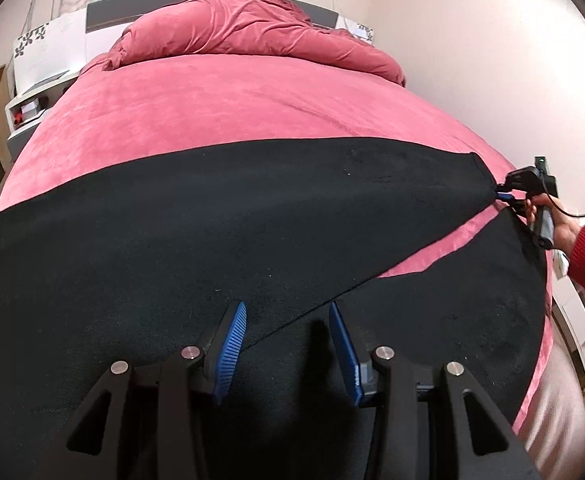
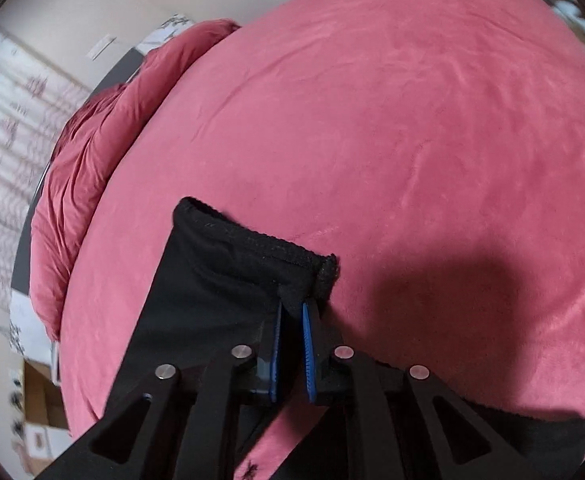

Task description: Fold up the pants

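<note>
Bedroom setup, big bed with a pink velvety cover and the duvet bunched up at the headboard, and my black pants are spread across the near end of it. Long axis runs side to side across the bed; the two legs split apart toward my right, so I'd guess the waist is off to my left. My right gripper is pinched tight on a leg hem, lifting it a bit. My left gripper hovers wide open over the crotch area, holding nothing. Tip I'd go with: keep the hem taut and carry it straight over onto the other leg, edges matched, left pinning the middle so nothing drags.
</note>
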A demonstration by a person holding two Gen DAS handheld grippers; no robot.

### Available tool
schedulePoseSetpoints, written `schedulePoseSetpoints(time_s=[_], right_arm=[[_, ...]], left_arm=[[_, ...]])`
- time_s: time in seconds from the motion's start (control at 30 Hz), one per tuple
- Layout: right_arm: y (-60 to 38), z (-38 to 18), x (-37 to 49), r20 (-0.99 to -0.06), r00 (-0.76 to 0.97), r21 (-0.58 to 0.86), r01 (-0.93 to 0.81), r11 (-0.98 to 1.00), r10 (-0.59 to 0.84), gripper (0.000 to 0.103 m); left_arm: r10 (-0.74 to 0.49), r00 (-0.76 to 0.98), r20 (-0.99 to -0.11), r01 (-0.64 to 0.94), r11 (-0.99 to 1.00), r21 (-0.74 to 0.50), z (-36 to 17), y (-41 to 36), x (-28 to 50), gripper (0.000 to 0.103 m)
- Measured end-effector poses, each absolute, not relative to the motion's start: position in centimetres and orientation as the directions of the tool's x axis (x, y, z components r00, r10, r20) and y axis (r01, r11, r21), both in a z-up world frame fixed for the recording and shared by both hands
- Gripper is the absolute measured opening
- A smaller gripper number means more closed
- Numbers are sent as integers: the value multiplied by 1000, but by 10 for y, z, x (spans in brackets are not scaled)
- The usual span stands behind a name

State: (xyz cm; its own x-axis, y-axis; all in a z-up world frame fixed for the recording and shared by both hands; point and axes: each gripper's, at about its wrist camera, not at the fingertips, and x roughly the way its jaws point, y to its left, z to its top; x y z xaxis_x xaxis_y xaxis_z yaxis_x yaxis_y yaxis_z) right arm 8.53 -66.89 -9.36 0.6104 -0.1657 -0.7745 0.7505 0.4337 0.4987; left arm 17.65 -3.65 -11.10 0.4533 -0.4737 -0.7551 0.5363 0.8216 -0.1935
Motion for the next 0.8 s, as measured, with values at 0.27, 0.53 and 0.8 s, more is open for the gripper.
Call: schedulePoseSetpoints(time_s=[0.27,0.53,0.8], right_arm=[[-670,-56,64,-768,592,392,736,552,-244,52],[-670,-21,86,-769,590,325,692,645,-246,56],[-664,-29,160,-834,502,218,683,697,-231,57]], left_arm=[[-477,474,-740,451,853,-261,-93,-20,188,45],[-317,607,-729,376,923,-88,-52,23,227,45],[-176,608,-774,178,981,-83,-49,91,305,45]])
